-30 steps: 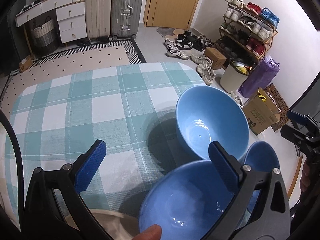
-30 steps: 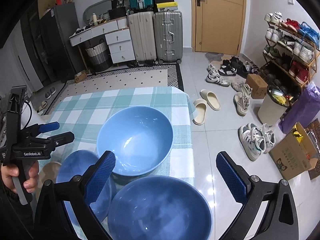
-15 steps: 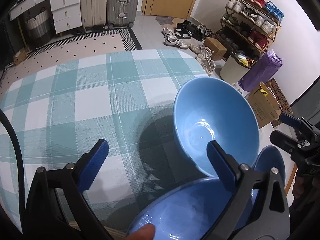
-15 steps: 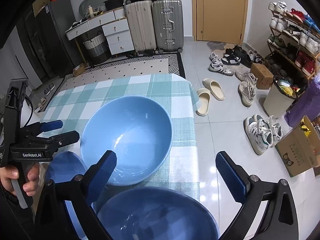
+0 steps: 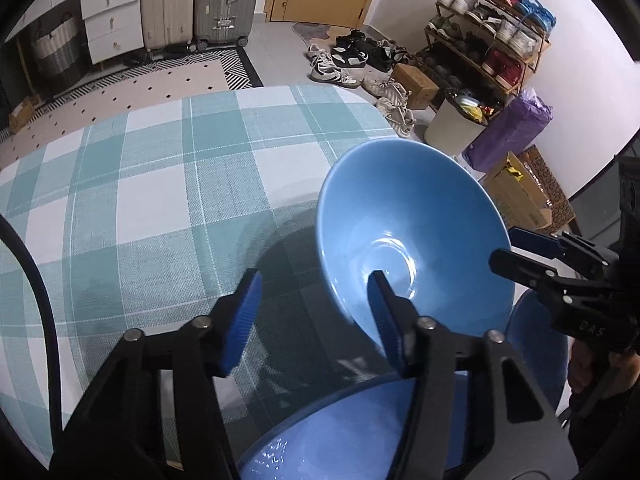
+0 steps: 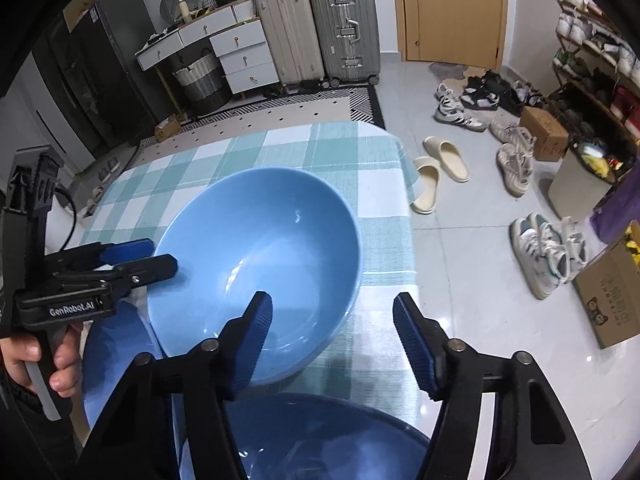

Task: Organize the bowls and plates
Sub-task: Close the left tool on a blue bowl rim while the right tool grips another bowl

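A light blue bowl (image 5: 412, 232) sits on the checked tablecloth (image 5: 160, 184) near the table's right edge; it also shows in the right wrist view (image 6: 260, 264). My left gripper (image 5: 316, 312) is open, its right finger over the bowl's near rim, the left finger outside. My right gripper (image 6: 332, 336) is open at the bowl's opposite rim, its left finger inside the bowl. A darker blue bowl (image 5: 360, 432) lies just below the left gripper, and another dark blue bowl (image 6: 320, 440) lies under the right gripper. A blue dish (image 6: 116, 360) is partly hidden behind the bowl.
The table's rounded edge (image 6: 404, 184) drops to a tiled floor with slippers (image 6: 436, 168) and shoes (image 6: 548, 248). Suitcases (image 6: 316, 32), a drawer unit (image 6: 236, 52), a shoe rack (image 5: 492, 40) and cardboard boxes (image 5: 524, 196) stand around the room.
Both grippers moved in toward the light blue bowl and their fingers narrowed from wide open. The left gripper's right finger now reaches over the bowl's rim.
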Action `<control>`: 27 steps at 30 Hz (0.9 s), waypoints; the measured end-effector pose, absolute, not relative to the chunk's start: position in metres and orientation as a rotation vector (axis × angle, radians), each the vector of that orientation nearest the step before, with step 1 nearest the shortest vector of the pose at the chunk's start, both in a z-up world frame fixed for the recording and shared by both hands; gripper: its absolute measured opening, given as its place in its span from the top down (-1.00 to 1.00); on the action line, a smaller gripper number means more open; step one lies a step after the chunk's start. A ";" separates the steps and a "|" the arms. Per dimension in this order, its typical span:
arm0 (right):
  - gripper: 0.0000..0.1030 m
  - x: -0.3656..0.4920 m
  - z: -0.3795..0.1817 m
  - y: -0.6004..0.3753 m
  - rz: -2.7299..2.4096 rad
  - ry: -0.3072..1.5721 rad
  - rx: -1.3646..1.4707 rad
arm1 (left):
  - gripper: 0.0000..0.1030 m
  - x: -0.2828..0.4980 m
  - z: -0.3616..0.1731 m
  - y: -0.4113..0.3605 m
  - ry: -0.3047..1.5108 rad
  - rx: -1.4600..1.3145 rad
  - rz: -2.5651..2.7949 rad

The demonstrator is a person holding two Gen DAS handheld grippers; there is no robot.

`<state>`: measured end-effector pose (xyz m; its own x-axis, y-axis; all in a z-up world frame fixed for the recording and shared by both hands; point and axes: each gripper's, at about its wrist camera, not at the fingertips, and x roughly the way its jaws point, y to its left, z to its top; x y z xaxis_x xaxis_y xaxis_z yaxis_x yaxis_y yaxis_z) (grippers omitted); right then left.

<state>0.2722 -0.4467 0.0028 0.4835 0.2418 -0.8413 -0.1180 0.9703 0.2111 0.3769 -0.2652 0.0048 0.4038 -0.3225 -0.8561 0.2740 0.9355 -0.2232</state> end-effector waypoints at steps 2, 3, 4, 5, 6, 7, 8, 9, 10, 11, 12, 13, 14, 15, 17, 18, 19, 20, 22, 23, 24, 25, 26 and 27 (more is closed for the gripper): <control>-0.05 0.273 0.000 -0.445 0.221 1.047 0.116 | 0.15 0.377 0.004 -0.267 1.093 -0.052 -0.380; -0.03 0.272 -0.001 -0.444 0.222 1.047 0.113 | 0.24 0.377 0.004 -0.268 1.096 -0.054 -0.382; 0.05 0.272 -0.002 -0.444 0.220 1.046 0.109 | 0.33 0.378 0.003 -0.269 1.098 -0.056 -0.386; 0.14 0.272 -0.002 -0.444 0.216 1.046 0.105 | 0.40 0.378 0.003 -0.270 1.098 -0.057 -0.393; 0.19 0.272 -0.002 -0.444 0.213 1.045 0.103 | 0.51 0.377 0.003 -0.270 1.099 -0.057 -0.397; 0.31 0.272 -0.003 -0.444 0.212 1.046 0.101 | 0.56 0.377 0.003 -0.271 1.098 -0.058 -0.404; 0.37 0.272 -0.004 -0.444 0.208 1.046 0.099 | 0.59 0.376 0.003 -0.272 1.097 -0.057 -0.408; 0.39 0.272 -0.004 -0.445 0.207 1.046 0.097 | 0.65 0.376 0.003 -0.273 1.092 -0.056 -0.411; 0.46 0.272 -0.004 -0.444 0.209 1.044 0.094 | 0.70 0.376 0.004 -0.274 1.086 -0.051 -0.415; 0.52 0.273 -0.005 -0.444 0.213 1.044 0.095 | 0.72 0.375 0.005 -0.275 1.084 -0.049 -0.417; 0.53 0.273 -0.005 -0.444 0.212 1.045 0.092 | 0.72 0.375 0.005 -0.276 1.082 -0.042 -0.413; 0.54 0.273 -0.006 -0.444 0.210 1.041 0.091 | 0.72 0.375 0.006 -0.278 1.079 -0.032 -0.408; 0.55 0.273 -0.006 -0.444 0.210 1.039 0.091 | 0.72 0.374 0.006 -0.278 1.076 -0.026 -0.406; 0.55 0.273 -0.006 -0.444 0.209 1.039 0.090 | 0.72 0.374 0.006 -0.279 1.074 -0.022 -0.403; 0.56 0.272 -0.006 -0.445 0.209 1.038 0.091 | 0.72 0.373 0.007 -0.280 1.073 -0.025 -0.404; 0.56 0.273 -0.006 -0.445 0.207 1.038 0.089 | 0.72 0.373 0.007 -0.281 1.075 -0.028 -0.405; 0.56 0.272 -0.005 -0.446 0.206 1.038 0.091 | 0.72 0.373 0.007 -0.281 1.074 -0.030 -0.404; 0.56 0.272 -0.005 -0.446 0.204 1.037 0.093 | 0.72 0.373 0.008 -0.281 1.073 -0.031 -0.405; 0.56 0.271 -0.005 -0.448 0.202 1.033 0.096 | 0.72 0.373 0.008 -0.283 1.067 -0.030 -0.406; 0.56 0.271 -0.004 -0.448 0.201 1.032 0.097 | 0.72 0.372 0.009 -0.282 1.063 -0.031 -0.406; 0.56 0.271 -0.004 -0.449 0.200 1.031 0.098 | 0.72 0.372 0.009 -0.282 1.059 -0.030 -0.405; 0.56 0.271 -0.003 -0.449 0.200 1.025 0.097 | 0.72 0.372 0.010 -0.282 1.055 -0.032 -0.404; 0.56 0.270 -0.003 -0.450 0.201 1.020 0.098 | 0.72 0.371 0.011 -0.282 1.051 -0.031 -0.403; 0.56 0.270 -0.002 -0.450 0.201 1.017 0.099 | 0.72 0.371 0.013 -0.283 1.045 -0.030 -0.402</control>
<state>0.2696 -0.4500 -0.0018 0.5095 0.2123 -0.8338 -0.1204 0.9771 0.1752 0.3709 -0.2831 0.0129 0.4360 -0.3373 -0.8343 0.3095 0.9267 -0.2129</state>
